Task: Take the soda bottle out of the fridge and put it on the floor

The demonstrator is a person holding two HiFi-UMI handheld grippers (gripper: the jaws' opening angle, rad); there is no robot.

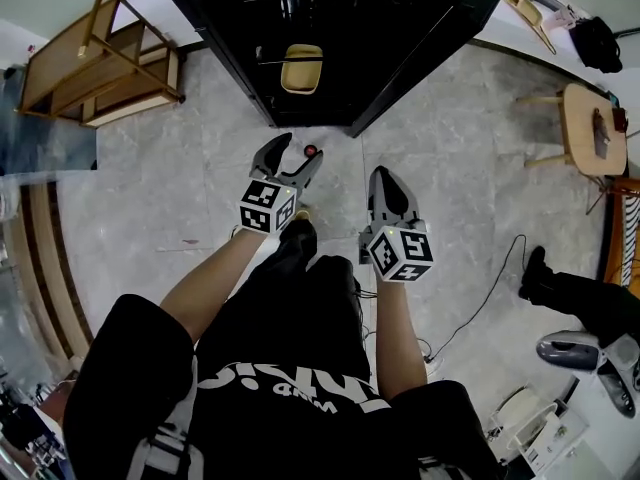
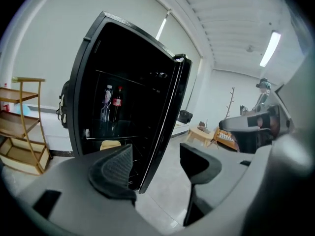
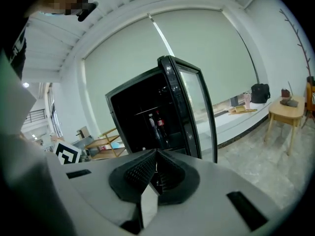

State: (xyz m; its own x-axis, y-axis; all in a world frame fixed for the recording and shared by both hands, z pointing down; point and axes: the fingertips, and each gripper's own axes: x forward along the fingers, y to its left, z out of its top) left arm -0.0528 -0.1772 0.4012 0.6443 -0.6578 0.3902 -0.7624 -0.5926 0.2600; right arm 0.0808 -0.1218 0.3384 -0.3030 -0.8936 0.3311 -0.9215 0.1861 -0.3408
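Head view: left hand-held gripper (image 1: 300, 151) gaping wide, empty; right hand-held gripper (image 1: 381, 175) pinched shut on nothing; straight ahead inside the open fridge (image 1: 400, 78), soda bottle (image 2: 117, 102) upright on a shelf, well apart from both, neither plainly nearer; from above, bottle lost in the dark interior.

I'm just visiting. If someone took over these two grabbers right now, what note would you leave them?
Left gripper: open, empty.
Right gripper: shut, empty.
Both are in front of the fridge, whose door stands open.
Soda bottle: upright on a shelf inside, beside a clear bottle.
Done: door open, nothing more.
Left: grasp the soda bottle, lift it out, set it on the floor.
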